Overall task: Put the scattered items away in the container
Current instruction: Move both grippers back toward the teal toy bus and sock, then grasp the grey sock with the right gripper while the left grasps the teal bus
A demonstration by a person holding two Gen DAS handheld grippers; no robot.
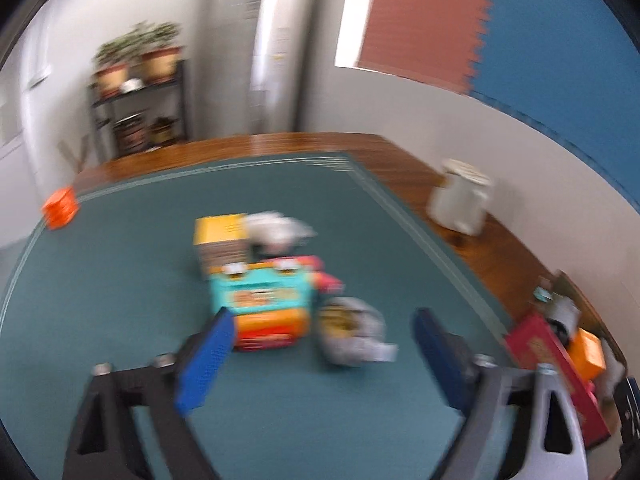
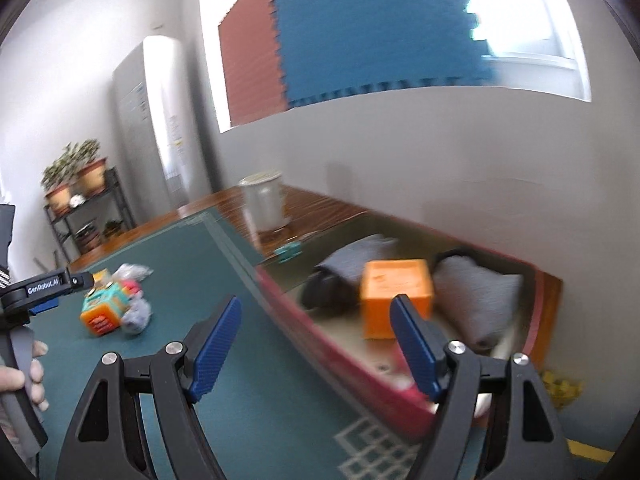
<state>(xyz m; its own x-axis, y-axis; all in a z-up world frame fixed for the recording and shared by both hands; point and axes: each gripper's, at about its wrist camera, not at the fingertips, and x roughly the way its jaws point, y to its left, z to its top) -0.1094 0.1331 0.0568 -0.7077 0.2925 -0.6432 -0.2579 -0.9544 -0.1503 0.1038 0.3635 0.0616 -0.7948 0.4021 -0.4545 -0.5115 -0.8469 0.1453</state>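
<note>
A red-walled box (image 2: 320, 344), the container, stands on the floor at the carpet's right edge and holds an orange box (image 2: 396, 292) and grey rolled cloths (image 2: 476, 300). It also shows in the left wrist view (image 1: 548, 360). On the teal carpet lies a pile: a teal and orange toy box (image 1: 266, 304), a yellow-topped box (image 1: 220, 244), a grey crumpled bundle (image 1: 352, 328) and a white bag (image 1: 276, 228). My left gripper (image 1: 320, 356) is open and empty, just short of the pile. My right gripper (image 2: 316, 340) is open and empty above the container's near wall.
A white bin (image 1: 460, 200) stands on the wood floor by the wall. An orange block (image 1: 60, 208) lies at the carpet's far left corner. A black shelf with potted plants (image 1: 140, 96) stands at the back. The person's left hand (image 2: 24, 372) holds the left gripper.
</note>
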